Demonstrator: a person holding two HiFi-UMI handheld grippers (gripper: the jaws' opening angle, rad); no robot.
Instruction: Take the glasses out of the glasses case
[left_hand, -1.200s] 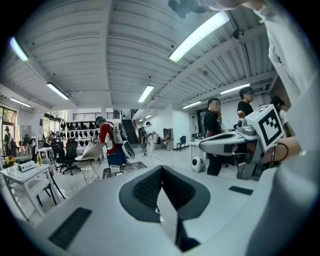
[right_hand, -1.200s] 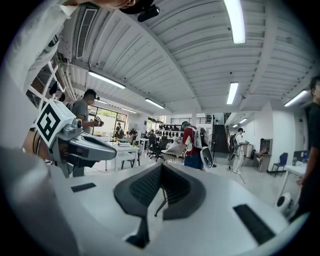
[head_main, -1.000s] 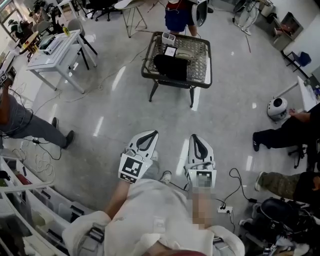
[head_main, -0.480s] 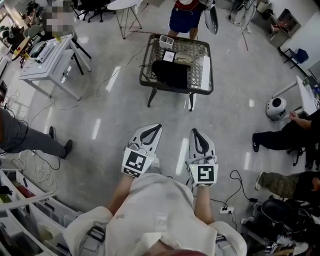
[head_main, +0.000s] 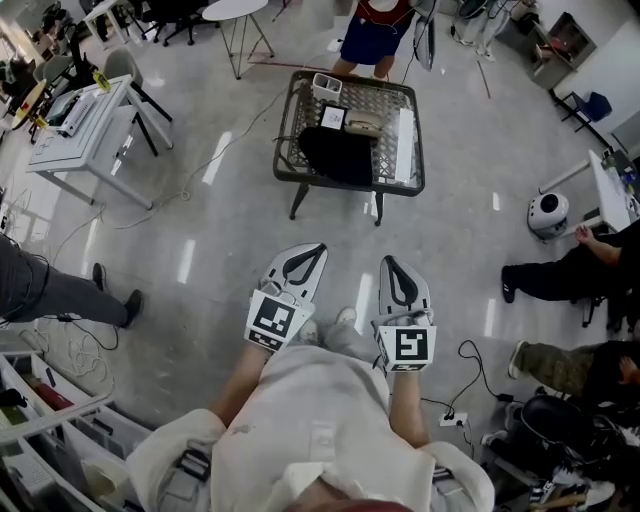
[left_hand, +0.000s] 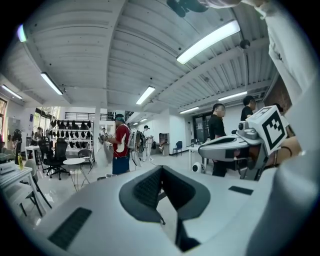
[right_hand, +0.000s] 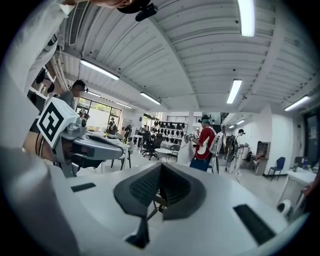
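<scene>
A dark wire-top table stands on the floor a few steps ahead of me. On it lies a small tan oblong thing that may be the glasses case; it is too small to tell. My left gripper and right gripper are held side by side at waist height, well short of the table. Both are shut with nothing between their jaws. In the left gripper view the left gripper points into the room, with the right gripper beside it. The right gripper view shows the right gripper shut too.
The table also carries a black bundle, a white cup-like box and a long white item. A person in red and blue stands behind it. A white desk is at the left, seated people at the right, and cables cross the floor.
The view has shifted a little as I step forward, with a shoe now showing between the grippers. Both grippers stay shut and side by side. The person at the left edge has slid further out.
</scene>
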